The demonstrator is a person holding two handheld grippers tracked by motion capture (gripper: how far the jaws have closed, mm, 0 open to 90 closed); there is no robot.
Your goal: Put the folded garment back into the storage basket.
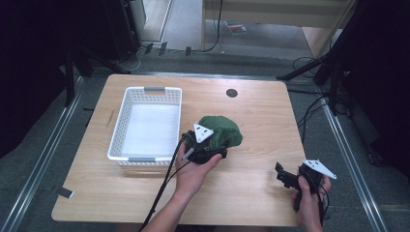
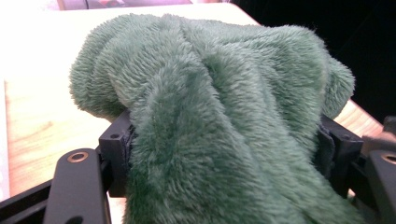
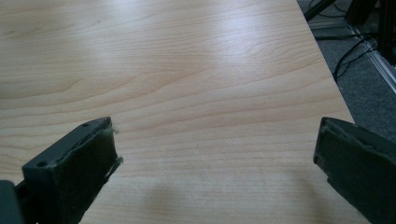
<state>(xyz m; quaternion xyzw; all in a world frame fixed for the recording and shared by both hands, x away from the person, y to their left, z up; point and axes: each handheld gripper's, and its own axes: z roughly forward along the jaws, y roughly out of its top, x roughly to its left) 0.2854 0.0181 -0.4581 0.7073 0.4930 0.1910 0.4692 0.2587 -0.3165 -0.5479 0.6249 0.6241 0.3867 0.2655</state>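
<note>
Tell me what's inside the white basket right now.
Nothing that I can see: the white basket shows a bare floor. The green plush cloth sits beside it, clamped in the left gripper. The near wall hides a thin strip of floor.

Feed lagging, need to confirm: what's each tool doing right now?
Left tool: closed on the green fluffy cloth.
Right tool: open, holding nothing, above the wooden table.
</note>
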